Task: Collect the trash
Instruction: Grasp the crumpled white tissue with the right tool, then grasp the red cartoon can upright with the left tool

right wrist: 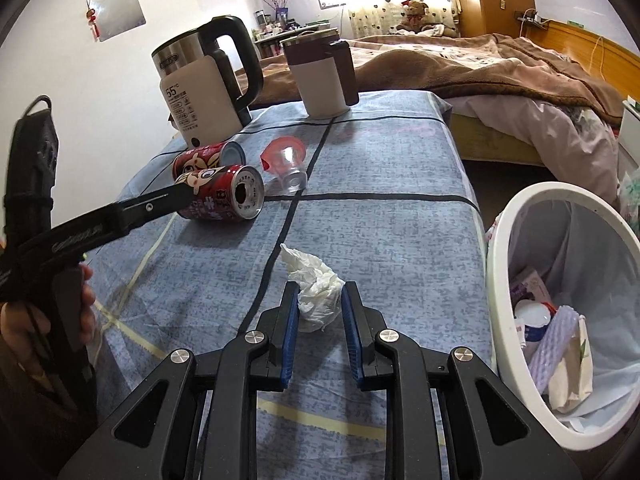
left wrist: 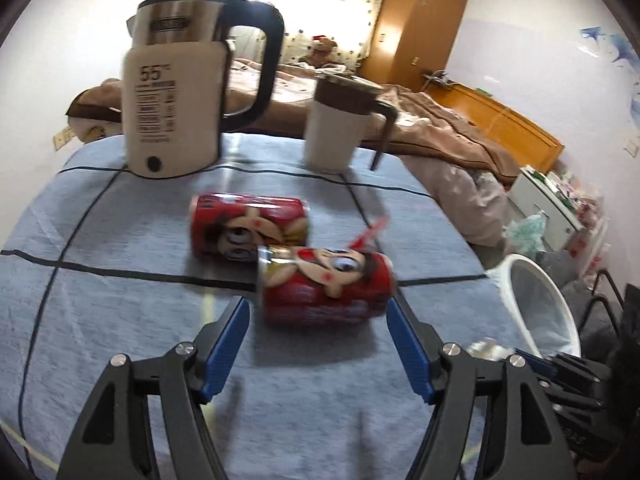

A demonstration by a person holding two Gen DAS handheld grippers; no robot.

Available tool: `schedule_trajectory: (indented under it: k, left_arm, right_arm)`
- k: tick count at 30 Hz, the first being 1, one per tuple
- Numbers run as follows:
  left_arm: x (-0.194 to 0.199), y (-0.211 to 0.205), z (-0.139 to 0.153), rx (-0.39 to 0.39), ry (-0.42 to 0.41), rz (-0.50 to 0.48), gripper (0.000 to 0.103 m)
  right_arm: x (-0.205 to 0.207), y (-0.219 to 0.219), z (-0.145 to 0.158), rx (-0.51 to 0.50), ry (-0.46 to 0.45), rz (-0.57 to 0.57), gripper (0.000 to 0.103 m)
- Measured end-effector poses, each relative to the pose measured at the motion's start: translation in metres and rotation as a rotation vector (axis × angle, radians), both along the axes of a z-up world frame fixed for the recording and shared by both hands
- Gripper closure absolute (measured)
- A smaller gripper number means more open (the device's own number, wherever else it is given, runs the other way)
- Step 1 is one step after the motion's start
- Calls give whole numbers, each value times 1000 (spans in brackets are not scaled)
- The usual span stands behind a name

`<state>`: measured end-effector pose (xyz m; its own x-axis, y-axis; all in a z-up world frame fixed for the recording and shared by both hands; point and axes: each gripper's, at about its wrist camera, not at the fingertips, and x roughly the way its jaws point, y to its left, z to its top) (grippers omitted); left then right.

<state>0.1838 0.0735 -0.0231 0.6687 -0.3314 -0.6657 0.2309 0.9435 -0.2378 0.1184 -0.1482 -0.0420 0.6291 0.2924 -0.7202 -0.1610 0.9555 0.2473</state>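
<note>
The table wears a mottled blue-grey cloth crossed by thin dark lines and a few pale yellow ones. The two cans are red with a cartoon face in tan and black, the crumpled tissue is white, and the bin is white with a pale translucent liner. The kettle is cream and steel with a black handle, the mug white with a brown lid, and both tools are black with blue pads.

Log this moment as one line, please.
left tongs: open around near can | right tongs: shut on tissue | bin: beside table
</note>
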Motion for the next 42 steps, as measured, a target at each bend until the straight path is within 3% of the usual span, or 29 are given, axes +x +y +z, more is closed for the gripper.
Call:
schedule_trajectory:
  k: [4, 15, 21, 28, 42]
  left_arm:
    - [14, 2, -11, -69, 61, -25, 30]
    - [-15, -25, -8, -170, 63, -190, 30]
    - [-26, -43, -4, -111, 42, -269, 30]
    - [-28, -24, 5, 11, -53, -189, 30]
    - [12, -44, -11, 56, -7, -242, 29]
  right_arm:
    - [2, 3, -1, 6, 1, 3, 81]
    - [3, -6, -2, 13, 3, -26, 81]
    - [4, -6, -3, 16, 7, -30, 81]
    - [5, -6, -5, 25, 11, -25, 81]
    - [8, -8, -8, 35, 17, -27, 81]
